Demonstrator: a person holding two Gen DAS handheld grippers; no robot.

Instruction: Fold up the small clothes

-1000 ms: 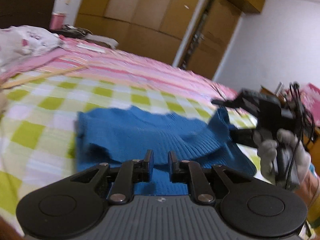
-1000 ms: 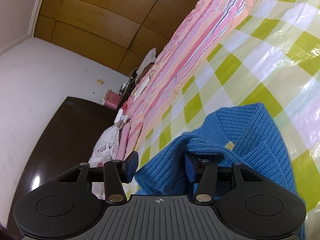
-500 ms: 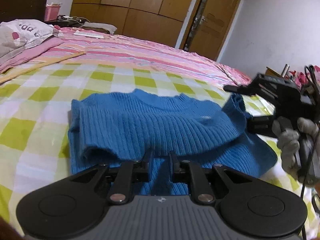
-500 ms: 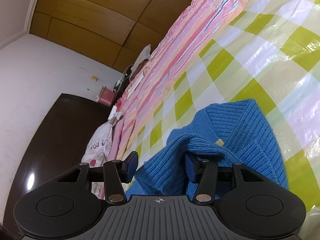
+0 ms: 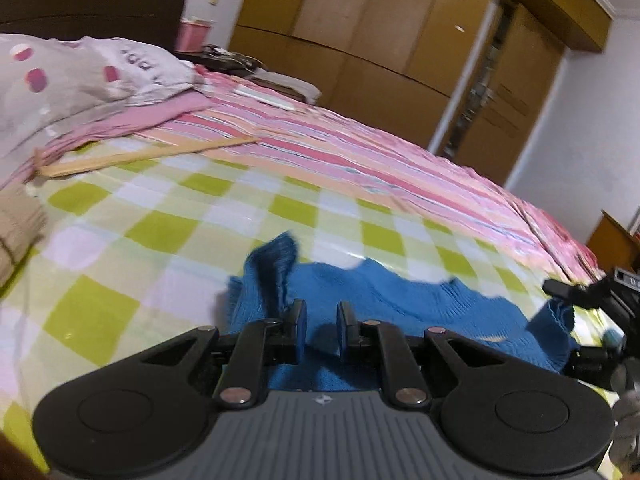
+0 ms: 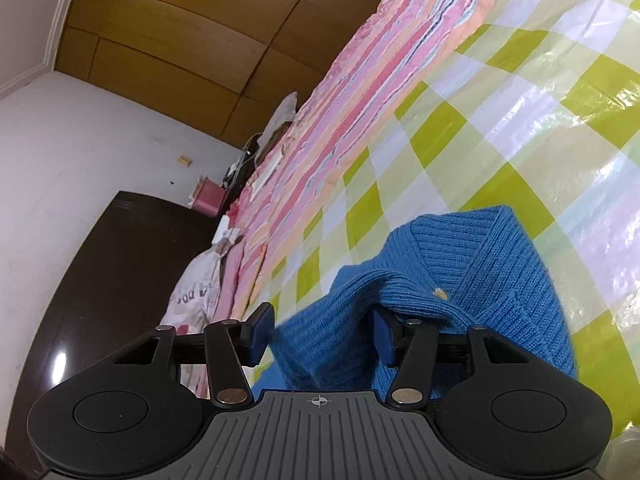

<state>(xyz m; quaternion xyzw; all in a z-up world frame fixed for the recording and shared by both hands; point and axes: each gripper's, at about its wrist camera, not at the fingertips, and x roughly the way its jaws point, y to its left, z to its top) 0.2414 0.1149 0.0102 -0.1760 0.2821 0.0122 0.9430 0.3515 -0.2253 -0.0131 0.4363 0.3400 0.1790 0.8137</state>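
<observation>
the blue knit sweater (image 5: pixel 404 304) is lying on the green-checked sheet (image 5: pixel 132 236) of the bed, near its front edge, partly bunched. it is looking soft, light and floppy, so it is likely sagging wherever it is not supported; the ribbed hems and corners are seeming the surest places to pinch.

the left gripper (image 5: pixel 321 330) is nearly closed, its pads standing just apart over the near hem; whether any knit is pinched between them i cannot tell. the right gripper (image 6: pixel 320 334) is opening, a raised fold of the sweater sitting between its jaws and touching the right pad, with a gap at the left one.

the left wrist view is showing the garment's whole spread and a sleeve (image 5: pixel 276 260) sticking up at its left; the right wrist view is showing the rib texture and a small yellow mark (image 6: pixel 440 293).
</observation>
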